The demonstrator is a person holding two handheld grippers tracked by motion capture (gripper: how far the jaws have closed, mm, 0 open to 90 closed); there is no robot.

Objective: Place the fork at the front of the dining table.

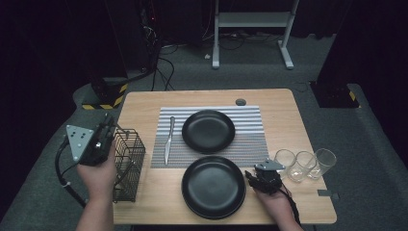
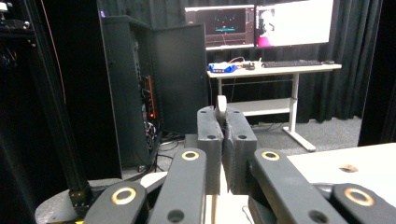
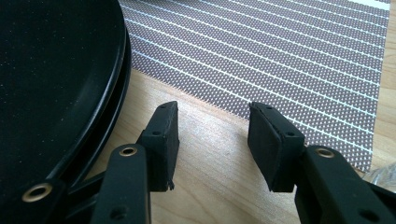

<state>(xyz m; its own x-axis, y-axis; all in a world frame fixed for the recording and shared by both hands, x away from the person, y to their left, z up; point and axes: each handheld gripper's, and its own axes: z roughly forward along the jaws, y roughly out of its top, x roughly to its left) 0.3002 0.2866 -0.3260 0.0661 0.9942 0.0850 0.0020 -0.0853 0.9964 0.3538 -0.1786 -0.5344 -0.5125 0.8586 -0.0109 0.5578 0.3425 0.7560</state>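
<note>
My left gripper is raised at the table's left edge, above a black wire basket, and points up and away. In the left gripper view its jaws are pressed together on a thin pale piece that sticks up between them; what it is I cannot tell. My right gripper sits low at the right rim of the near black plate. Its jaws are open over bare wood, with nothing between them, the plate to their left and the striped placemat just ahead.
A second black plate and a knife lie on the placemat. Three clear glasses stand in a row right of my right gripper. The wooden table has a cable hole at the back.
</note>
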